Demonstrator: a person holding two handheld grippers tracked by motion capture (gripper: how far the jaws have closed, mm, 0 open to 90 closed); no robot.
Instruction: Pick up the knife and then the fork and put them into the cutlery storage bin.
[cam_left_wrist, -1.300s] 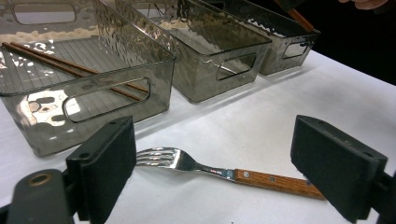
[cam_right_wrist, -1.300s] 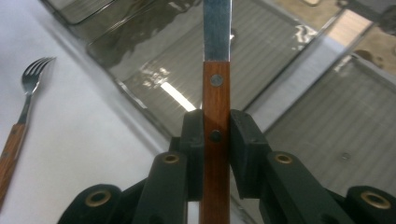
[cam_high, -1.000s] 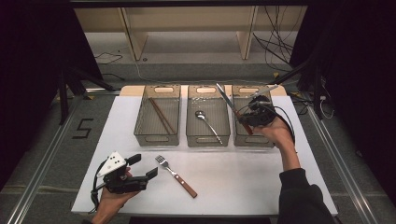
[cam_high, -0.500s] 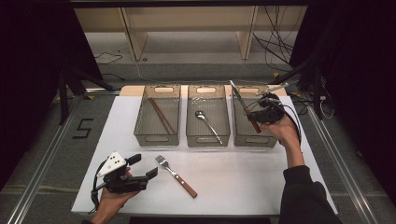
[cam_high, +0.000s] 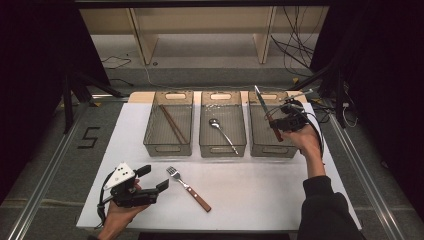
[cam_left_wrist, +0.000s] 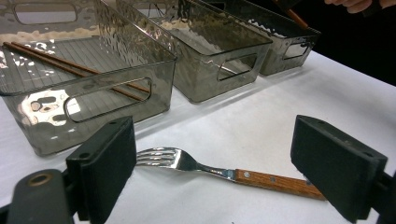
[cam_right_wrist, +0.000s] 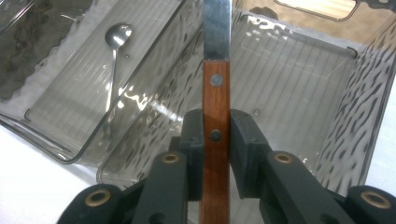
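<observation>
Chopsticks (cam_high: 172, 123) and spoon (cam_high: 222, 134) already lie in their bins. Right gripper (cam_high: 278, 123) pinches the knife (cam_right_wrist: 216, 100) by its wooden handle above the empty right bin (cam_high: 272, 148). Fork (cam_high: 188, 188) waits on the desk (cam_high: 260, 190) between the spread jaws of the left gripper (cam_high: 153, 179).

Black numeral "5" (cam_high: 89, 137) marked on the grey floor, left of the white table (cam_high: 260, 190)

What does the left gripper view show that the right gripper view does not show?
Left gripper view alone: the fork with a wooden handle lying on the white table between open jaws, and the chopsticks in the nearest bin.

Right gripper view alone: the knife clamped by its wooden handle over the empty bin, and the spoon in the next bin.

Both: the grey clear bins and white table.
</observation>
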